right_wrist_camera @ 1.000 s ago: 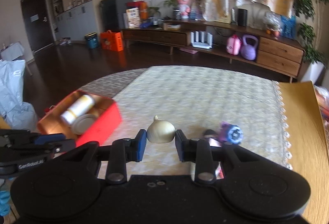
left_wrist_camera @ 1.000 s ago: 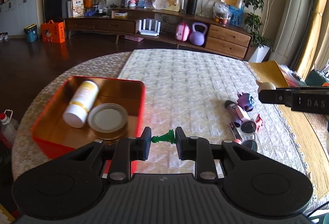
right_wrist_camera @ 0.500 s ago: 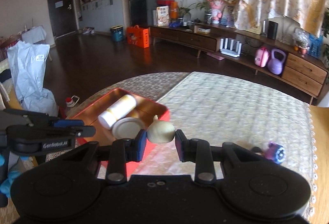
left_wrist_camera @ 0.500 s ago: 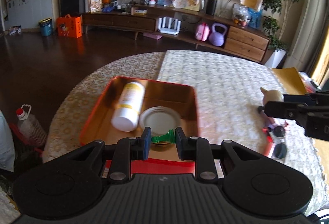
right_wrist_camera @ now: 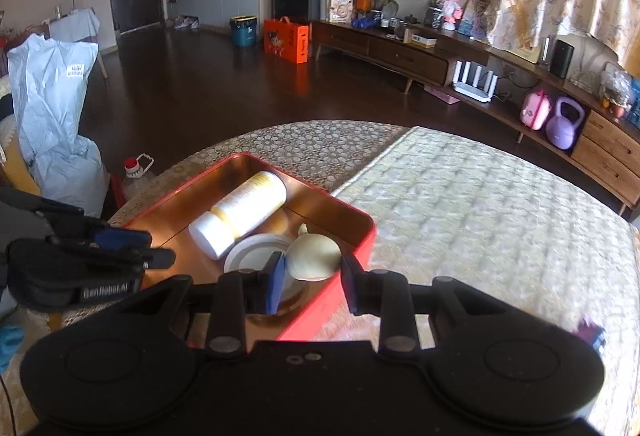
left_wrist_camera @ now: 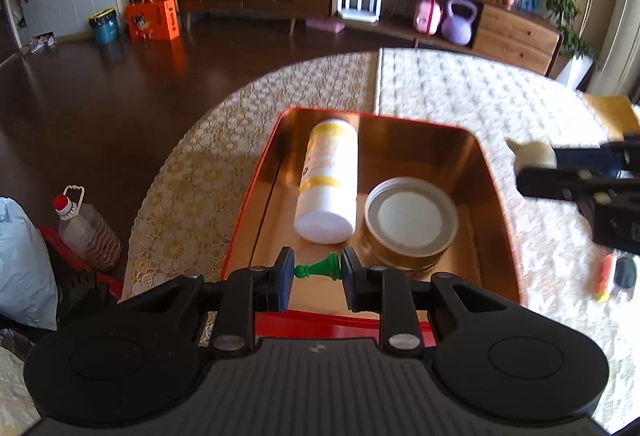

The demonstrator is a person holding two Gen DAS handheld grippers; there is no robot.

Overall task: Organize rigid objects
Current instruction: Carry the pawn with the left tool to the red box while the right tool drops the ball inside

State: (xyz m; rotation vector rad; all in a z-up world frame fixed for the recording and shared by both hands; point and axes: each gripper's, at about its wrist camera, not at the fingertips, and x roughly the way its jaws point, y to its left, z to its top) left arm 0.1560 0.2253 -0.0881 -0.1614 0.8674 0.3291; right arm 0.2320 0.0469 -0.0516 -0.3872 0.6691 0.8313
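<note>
Grippers hold small things over the shiny red tray: left gripper pinches a smooth green chess pawn, right gripper squeezes a round cream garlic bulb.

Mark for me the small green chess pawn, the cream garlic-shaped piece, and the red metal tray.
green chess pawn (left_wrist_camera: 318, 268), left wrist view, on its middle body.
cream garlic-shaped piece (right_wrist_camera: 314, 256), right wrist view, on its rounded bulb.
red metal tray (left_wrist_camera: 502, 212), left wrist view, on its right wall.
</note>
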